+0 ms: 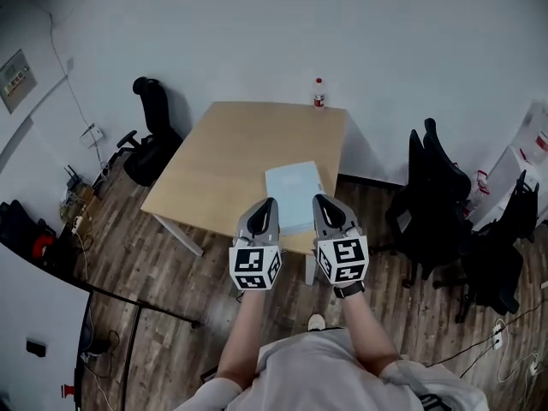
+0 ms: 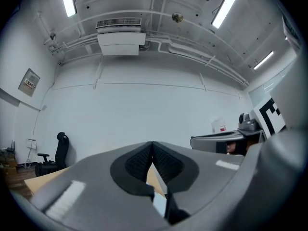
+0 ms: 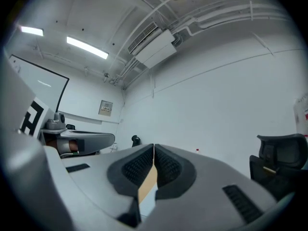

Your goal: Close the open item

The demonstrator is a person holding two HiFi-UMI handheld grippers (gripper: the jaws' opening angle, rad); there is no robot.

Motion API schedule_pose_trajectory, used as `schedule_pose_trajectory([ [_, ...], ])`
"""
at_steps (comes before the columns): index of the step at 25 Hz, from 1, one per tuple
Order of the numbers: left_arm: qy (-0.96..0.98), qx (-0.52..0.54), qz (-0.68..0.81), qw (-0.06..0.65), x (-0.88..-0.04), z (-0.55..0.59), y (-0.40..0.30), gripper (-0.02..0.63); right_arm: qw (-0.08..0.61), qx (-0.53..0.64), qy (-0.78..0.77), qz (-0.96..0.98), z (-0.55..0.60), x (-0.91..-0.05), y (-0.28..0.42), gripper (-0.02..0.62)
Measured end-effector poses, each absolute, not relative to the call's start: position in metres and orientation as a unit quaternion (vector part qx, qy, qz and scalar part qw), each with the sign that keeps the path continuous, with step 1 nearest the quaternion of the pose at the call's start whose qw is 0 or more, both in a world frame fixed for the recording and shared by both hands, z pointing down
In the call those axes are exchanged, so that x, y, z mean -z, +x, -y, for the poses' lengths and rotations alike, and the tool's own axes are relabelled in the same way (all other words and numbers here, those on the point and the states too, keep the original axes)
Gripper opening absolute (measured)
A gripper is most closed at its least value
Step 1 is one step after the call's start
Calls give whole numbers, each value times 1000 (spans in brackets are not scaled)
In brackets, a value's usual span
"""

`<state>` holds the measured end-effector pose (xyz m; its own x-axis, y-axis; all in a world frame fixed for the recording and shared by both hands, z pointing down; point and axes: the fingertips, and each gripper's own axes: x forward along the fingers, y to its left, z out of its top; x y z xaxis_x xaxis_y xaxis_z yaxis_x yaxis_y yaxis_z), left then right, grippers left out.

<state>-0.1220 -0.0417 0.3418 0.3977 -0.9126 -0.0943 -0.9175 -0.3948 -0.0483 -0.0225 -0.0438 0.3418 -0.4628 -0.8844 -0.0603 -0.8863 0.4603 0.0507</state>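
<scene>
A flat pale rectangular item lies on the wooden table near its front edge; from the head view I cannot tell whether it is open. My left gripper and right gripper hang side by side in the air above the table's front edge, just in front of the item and not touching it. In the left gripper view the left gripper has its jaws pressed together with nothing between them. The right gripper is likewise shut and holds nothing. Both gripper views look mostly at the far wall and ceiling.
A small bottle with a red cap stands at the table's far edge. A black office chair is at the left of the table, and more black chairs crowd the right. Cables and gear lie on the floor at left.
</scene>
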Motion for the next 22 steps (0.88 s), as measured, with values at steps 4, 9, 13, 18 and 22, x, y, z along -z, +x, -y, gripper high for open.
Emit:
schedule_pose_trajectory([
  [4, -834, -22, -550, 43, -350, 74, -111, 9, 16, -34, -518, -855, 74, -346, -11, 17],
  [9, -834, -7, -551, 27, -374, 102, -99, 9, 3, -11, -517, -856, 107, -371, 0, 17],
  [13, -838, 4, -546, 13, -392, 124, -95, 9, -9, 5, -520, -854, 129, -387, 7, 17],
  [18, -847, 8, -531, 13, -403, 170, -93, 9, -21, 14, -520, -854, 167, -406, 3, 17],
  [22, -859, 16, -512, 12, -407, 212, -86, 9, -17, 26, -525, -851, 210, -408, 5, 16],
])
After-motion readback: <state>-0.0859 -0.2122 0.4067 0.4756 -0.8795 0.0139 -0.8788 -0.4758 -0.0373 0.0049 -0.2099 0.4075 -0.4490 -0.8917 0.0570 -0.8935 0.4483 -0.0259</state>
